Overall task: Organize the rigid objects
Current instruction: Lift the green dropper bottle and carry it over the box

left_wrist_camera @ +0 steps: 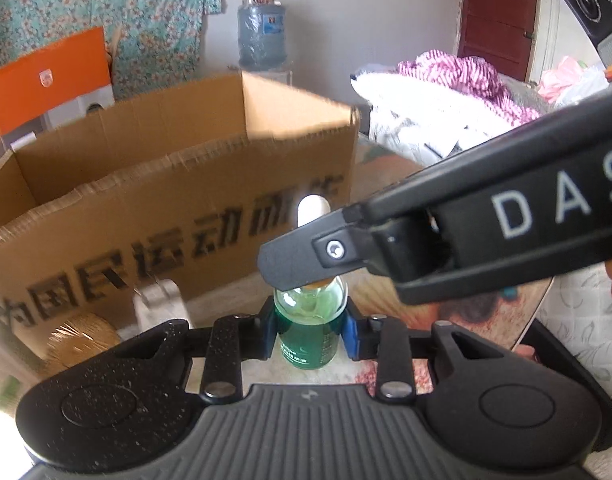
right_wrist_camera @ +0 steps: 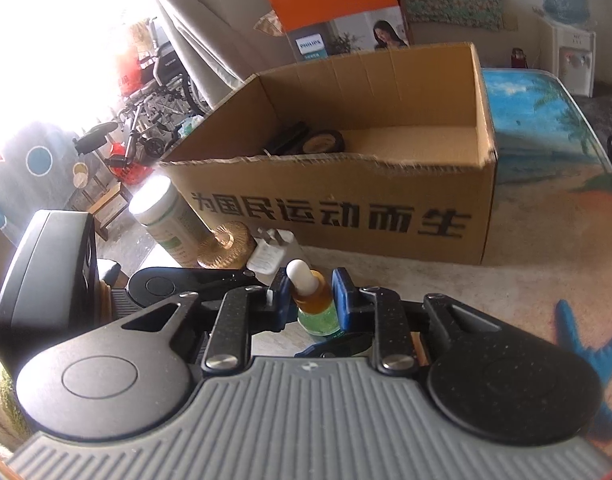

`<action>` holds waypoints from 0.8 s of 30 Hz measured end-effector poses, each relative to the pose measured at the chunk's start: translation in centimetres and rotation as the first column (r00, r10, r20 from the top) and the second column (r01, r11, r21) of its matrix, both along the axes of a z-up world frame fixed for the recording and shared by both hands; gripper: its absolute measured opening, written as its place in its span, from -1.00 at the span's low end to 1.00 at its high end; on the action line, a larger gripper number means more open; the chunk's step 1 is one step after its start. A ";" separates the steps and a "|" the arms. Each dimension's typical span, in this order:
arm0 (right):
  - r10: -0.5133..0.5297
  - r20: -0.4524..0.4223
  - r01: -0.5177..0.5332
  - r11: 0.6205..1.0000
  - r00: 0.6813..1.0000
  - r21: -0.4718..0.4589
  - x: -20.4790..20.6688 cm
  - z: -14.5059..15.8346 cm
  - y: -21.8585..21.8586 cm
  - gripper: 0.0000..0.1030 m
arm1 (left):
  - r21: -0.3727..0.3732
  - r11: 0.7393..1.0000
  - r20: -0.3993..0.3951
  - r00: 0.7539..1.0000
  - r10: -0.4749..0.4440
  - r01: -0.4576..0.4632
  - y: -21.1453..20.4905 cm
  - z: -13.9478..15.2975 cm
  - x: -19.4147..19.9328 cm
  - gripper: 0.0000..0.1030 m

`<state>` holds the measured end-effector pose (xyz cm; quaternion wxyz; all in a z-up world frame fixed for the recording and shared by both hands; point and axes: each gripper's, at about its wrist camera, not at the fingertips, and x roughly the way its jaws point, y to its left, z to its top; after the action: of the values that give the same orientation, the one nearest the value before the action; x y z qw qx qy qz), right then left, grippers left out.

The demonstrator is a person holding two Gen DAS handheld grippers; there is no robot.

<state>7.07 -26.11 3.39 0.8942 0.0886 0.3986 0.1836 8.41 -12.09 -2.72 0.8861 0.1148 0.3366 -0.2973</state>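
Right wrist view, PHILIPS box [right_wrist_camera: 311, 46] – orange-topped, carton [right_wrist_camera: 330, 216] – black Chinese lettering

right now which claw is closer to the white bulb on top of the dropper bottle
Right. The right claw clamps the amber collar just under the white bulb; the left claw grips the green body lower down.

At twelve o'clock we face the box [right_wrist_camera: 346, 216], its wall blocking the way while its open top and right half lie free. At ten o'clock a jar [right_wrist_camera: 166, 220], coil [right_wrist_camera: 226, 244] and plug [right_wrist_camera: 272, 254] crowd us. Three o'clock is bare table [right_wrist_camera: 546, 264].
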 end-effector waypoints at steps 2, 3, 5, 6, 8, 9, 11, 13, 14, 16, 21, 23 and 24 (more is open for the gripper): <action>0.019 0.031 -0.019 1.000 0.999 0.002 0.0 1.4 0.2 -0.59 | -0.023 1.000 0.017 1.000 0.011 -0.010 0.7 1.7 0.0 -0.36; 0.030 0.051 -0.031 1.000 0.998 0.003 0.0 2.2 0.3 -0.59 | -0.036 0.999 0.025 1.000 0.018 -0.017 1.0 2.7 0.1 -0.36; 0.065 0.099 -0.066 0.998 0.993 0.003 0.5 4.2 0.4 -0.60 | -0.064 0.997 0.046 0.998 0.036 -0.033 1.8 4.8 0.6 -0.36; 0.082 0.121 -0.083 0.997 0.989 0.003 0.8 5.2 0.5 -0.60 | -0.073 0.997 0.053 0.998 0.044 -0.040 2.1 5.8 1.0 -0.36; 0.117 0.157 -0.118 0.993 0.981 -0.003 2.0 7.1 0.7 -0.60 | -0.093 0.994 0.063 0.996 0.069 -0.063 2.6 7.5 2.2 -0.36; 0.133 0.173 -0.133 0.991 0.976 -0.010 2.7 7.9 0.8 -0.60 | -0.101 0.992 0.065 0.995 0.081 -0.075 2.8 8.3 2.9 -0.36; 0.158 0.189 -0.158 0.987 0.969 -0.016 4.8 9.3 1.0 -0.60 | -0.108 0.989 0.053 0.992 0.111 -0.105 2.9 9.4 4.7 -0.36; 0.171 0.175 -0.172 0.985 0.970 -0.008 7.4 10.2 0.9 -0.60 | -0.122 0.983 0.017 0.990 0.140 -0.137 3.0 9.9 7.1 -0.36; 0.175 0.163 -0.177 0.984 0.971 -0.003 8.8 10.3 0.7 -0.59 | -0.130 0.980 -0.008 0.988 0.152 -0.152 3.1 10.0 8.3 -0.36; 0.180 0.130 -0.182 0.983 0.975 0.008 11.9 10.4 0.5 -0.59 | -0.148 0.972 -0.067 0.982 0.175 -0.183 3.1 9.7 11.1 -0.36; 0.175 0.037 -0.176 0.983 0.984 0.043 19.1 8.4 -0.4 -0.60 | -0.139 0.960 -0.171 0.960 0.220 -0.244 2.7 8.2 17.3 -0.36; 0.169 0.005 -0.170 0.984 0.986 0.055 21.5 7.1 -0.7 -0.60 | -0.131 0.955 -0.214 0.949 0.233 -0.264 2.6 7.1 19.4 -0.36; 0.167 -0.010 -0.166 0.984 0.986 0.059 22.6 6.4 -0.9 -0.60 | -0.122 0.954 -0.231 0.943 0.241 -0.274 2.5 6.5 20.2 -0.36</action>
<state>29.65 -26.97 9.83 0.8699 0.0820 0.4056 0.2684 28.65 -9.56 3.75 0.8823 -0.0308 0.4182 -0.2139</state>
